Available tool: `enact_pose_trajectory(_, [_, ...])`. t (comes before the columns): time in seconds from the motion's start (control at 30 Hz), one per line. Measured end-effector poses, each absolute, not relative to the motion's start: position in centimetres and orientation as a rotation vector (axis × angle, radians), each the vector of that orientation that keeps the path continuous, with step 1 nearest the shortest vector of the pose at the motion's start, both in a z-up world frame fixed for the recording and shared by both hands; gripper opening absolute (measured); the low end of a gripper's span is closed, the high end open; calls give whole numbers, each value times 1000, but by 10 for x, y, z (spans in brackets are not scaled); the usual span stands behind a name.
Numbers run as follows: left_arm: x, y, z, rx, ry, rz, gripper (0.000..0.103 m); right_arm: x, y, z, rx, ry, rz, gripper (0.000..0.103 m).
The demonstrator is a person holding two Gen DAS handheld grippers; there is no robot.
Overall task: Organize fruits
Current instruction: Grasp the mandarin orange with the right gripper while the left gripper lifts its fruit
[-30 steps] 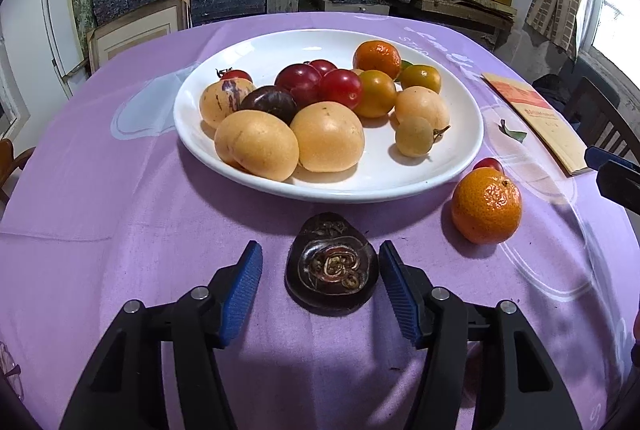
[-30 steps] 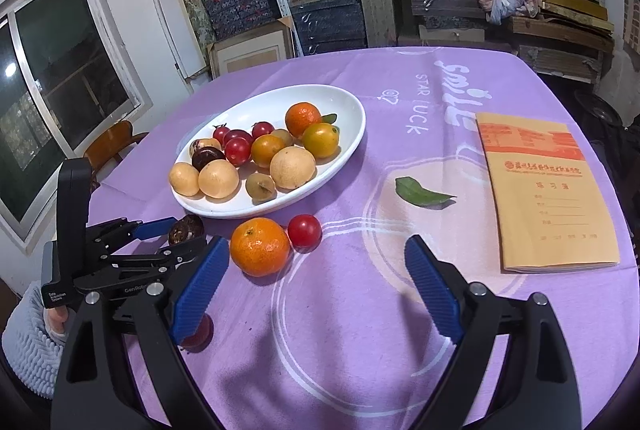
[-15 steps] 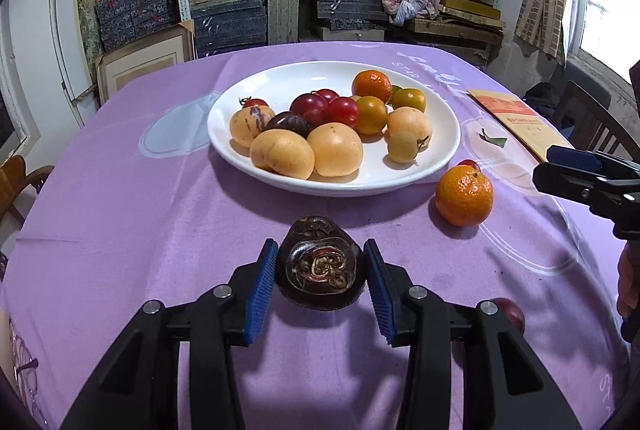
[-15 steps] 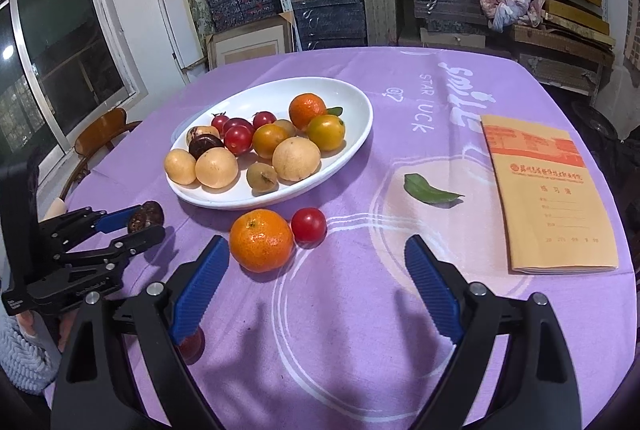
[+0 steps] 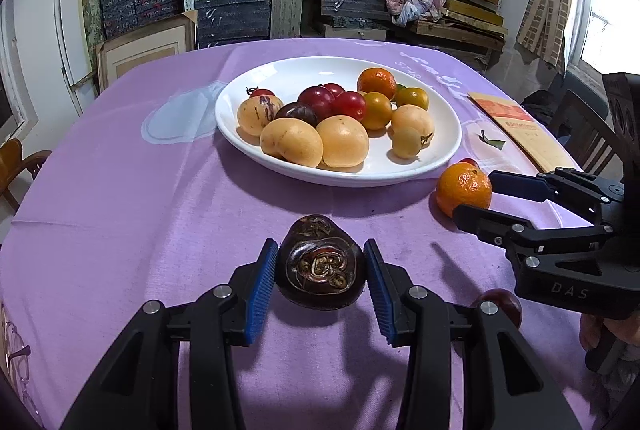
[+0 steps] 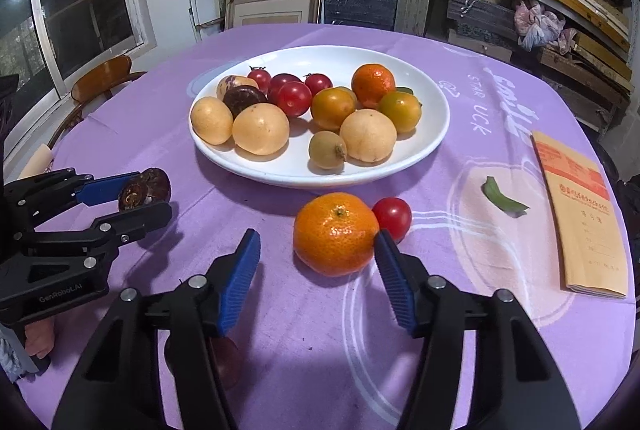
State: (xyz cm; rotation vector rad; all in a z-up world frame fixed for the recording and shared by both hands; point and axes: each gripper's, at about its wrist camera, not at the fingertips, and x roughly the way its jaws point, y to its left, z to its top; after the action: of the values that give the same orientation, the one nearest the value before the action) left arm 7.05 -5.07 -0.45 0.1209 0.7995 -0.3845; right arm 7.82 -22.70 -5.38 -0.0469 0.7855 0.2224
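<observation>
Glossy white plate (image 6: pixel 436 134) on matt purple cloth (image 6: pixel 440 310); dimpled orange (image 6: pixel 335 233) peel; smooth shiny tomato (image 6: pixel 393 217).

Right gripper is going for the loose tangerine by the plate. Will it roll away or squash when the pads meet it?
The tangerine is round on a flat cloth, so an off-centre touch may roll it toward the cherry tomato. Its peel looks soft; the closing right gripper should squeeze gently. The ribbed pads probably won't slip.

tomato (image 6: pixel 393 217) crowding tangerine (image 6: pixel 335 233), cloth (image 6: pixel 304 342) open
</observation>
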Motion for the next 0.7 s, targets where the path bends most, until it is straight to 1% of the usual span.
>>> enact_pose_trajectory(0.1, [72, -50, -6, 112, 811, -387, 44, 83, -227, -55, -34, 785, 207, 52])
enact_pose_trajectory(0.3, [73, -48, -6, 105, 818, -388, 44, 94, -229, -65, -35, 818, 184, 49])
enact_pose_trajectory(0.7, [72, -47, -5, 116, 804, -366, 44, 93, -234, -68, -27, 819, 201, 47])
